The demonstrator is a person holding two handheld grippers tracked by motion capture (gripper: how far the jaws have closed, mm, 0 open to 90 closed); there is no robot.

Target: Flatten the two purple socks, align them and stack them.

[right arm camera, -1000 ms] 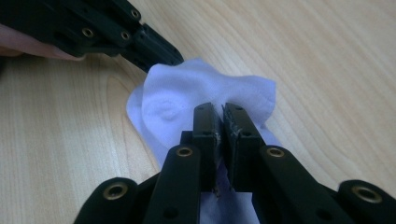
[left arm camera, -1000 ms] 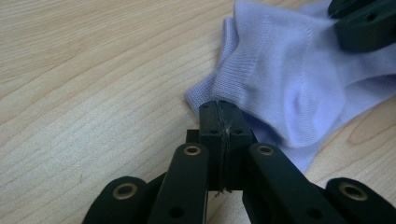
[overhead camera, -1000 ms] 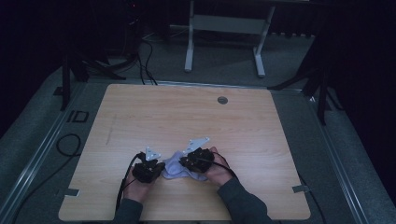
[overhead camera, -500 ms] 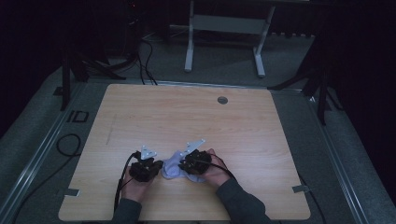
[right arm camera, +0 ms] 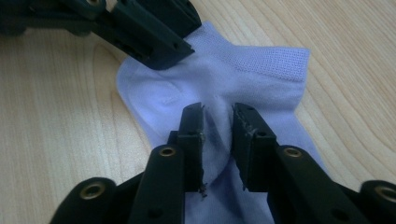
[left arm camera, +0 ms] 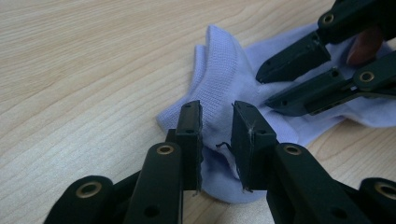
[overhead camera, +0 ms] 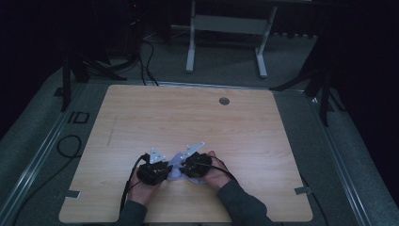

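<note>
Both tools are letting go of a pale lilac sock that lies flat on the bench, so the step in hand looks like the release after laying or smoothing it. The left tool stands with a narrow gap between its jaws; the sock's lower edge lies under and between them, the fabric bunched a little in the gap, but the pads do not seem to press on it. The right tool stands the same way, slightly parted over a raised fold of the sock just ahead of it, with the ribbed cuff farther off and to its right. Both sets of jaws have just been opening, with cloth between them. In the high view the left tool and right tool sit close together, the sock between them. Against the earlier frames the hands have barely shifted; only the jaws have loosened. Next, I judge, each tool should lift clear without dragging the fabric, or re-grip for a fold.
</note>
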